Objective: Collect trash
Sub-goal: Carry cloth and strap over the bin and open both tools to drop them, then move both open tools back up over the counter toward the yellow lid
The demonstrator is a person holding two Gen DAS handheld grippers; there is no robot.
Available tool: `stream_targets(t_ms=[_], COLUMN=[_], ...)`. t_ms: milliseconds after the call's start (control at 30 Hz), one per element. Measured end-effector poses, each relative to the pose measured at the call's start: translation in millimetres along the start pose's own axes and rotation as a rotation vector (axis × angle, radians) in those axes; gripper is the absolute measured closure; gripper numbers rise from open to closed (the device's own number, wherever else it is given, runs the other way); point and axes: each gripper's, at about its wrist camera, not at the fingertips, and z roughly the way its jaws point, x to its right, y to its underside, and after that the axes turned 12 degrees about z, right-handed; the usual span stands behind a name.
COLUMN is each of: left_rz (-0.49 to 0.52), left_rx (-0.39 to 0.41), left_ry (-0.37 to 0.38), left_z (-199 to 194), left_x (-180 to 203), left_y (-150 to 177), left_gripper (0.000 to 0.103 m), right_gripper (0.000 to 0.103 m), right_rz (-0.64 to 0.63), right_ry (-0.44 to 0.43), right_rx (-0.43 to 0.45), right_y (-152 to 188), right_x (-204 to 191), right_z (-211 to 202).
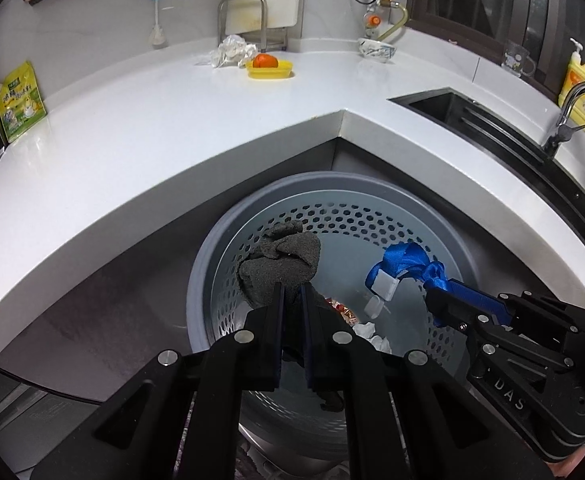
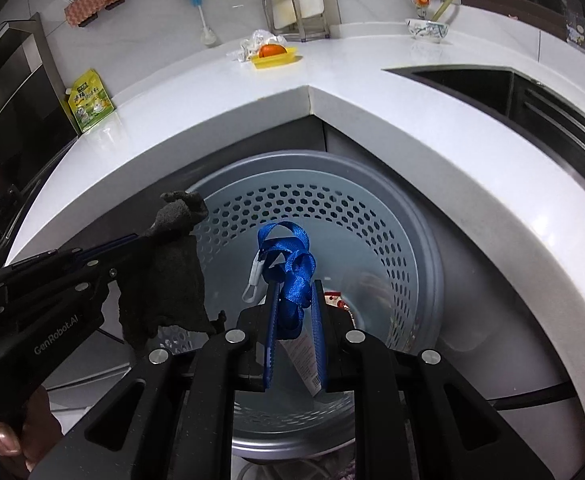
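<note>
Grey, crumpled cloth [image 1: 280, 264] is clamped between the fingers of the left gripper [image 1: 292, 292], bunched above the tips and hanging limp below them, directly over the round grey perforated plastic bin [image 1: 372, 220] that sits beneath both tools. To that gripper's right, the right gripper [image 2: 294, 292] is pinched on a knotted blue woven strap with a white plastic clip [image 2: 288, 256], also held over the bin's mouth; a printed white wrapper [image 2: 304, 360] shows between its fingers lower down, though whether it is gripped too I cannot tell.

Both pieces look light and soft, so they should drop freely once the fingers part. The cloth may snag on the finger pads, and the strap's loop could catch on a fingertip. Holding each by its bunched middle, as now, seems sound.

Some wrappers and white crumpled paper [image 1: 372, 334] already lie at the bottom of the bin.

Ahead of both grippers runs a smooth white countertop [image 1: 172, 120] that bends at a corner. Farther ahead on it stand a yellow dish holding an orange fruit [image 1: 269, 66], a crumpled plastic bag [image 1: 230, 50] and a patterned bowl [image 1: 377, 50]; a black sink [image 1: 472, 116] lies ahead to the right.
</note>
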Motion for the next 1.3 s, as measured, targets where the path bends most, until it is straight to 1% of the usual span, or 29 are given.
stream_targets(t_ms=[267,400,433,467,533,567,600,900,967,1033,1200,1300], left_rz=[-0.017,-0.02,-0.018,-0.017,-0.025,-0.031,-0.035,-0.037,-0.037,-0.039,-0.043,-0.055], left_rx=[-0.03,-0.024,-0.021,-0.02,-0.007,0.006,0.021,0.025,0.032,0.047,0.075,0.09], left_ry=[0.014,-0.001,-0.009,-0.016,-0.039,-0.048,-0.053,-0.075,-0.085,-0.099,-0.114,-0.119], left_z=[11,9,8,7,3,0,-3,-8,-10,-13,-21,-26], left_x=[-3,-4,-4,-4,-6,-7,-8,-13,-13,-14,-17,-20], left_y=[0,0,0,-1,0,1,1,1,1,1,0,-2], left_gripper=[0.094,0.091,0.085,0.078,0.04,0.036,0.036,0.035,0.031,0.023,0.016,0.01], right_gripper=[0.087,0.085,0.08,0.07,0.061,0.061,0.061,0.061,0.06,0.058,0.054,0.049], right_rz=[0.013,0.017,0.019,0.021,0.029,0.032,0.033,0.029,0.03,0.032,0.027,0.022], right_ry=[-0.013,-0.012,-0.01,-0.008,-0.002,-0.003,-0.002,-0.015,-0.019,-0.022,-0.02,-0.019], right_rx=[-0.011,-0.01,-0.006,0.0,0.019,0.027,0.032,0.032,0.036,0.041,0.051,0.064], right_y=[-1,-1,-1,-1,-2,-2,-3,-1,-1,-1,-3,-5], right_x=[6,7,8,8,10,11,11,9,8,9,8,6], right_z=[6,6,4,3,-1,-3,-5,-8,-9,-11,-14,-18])
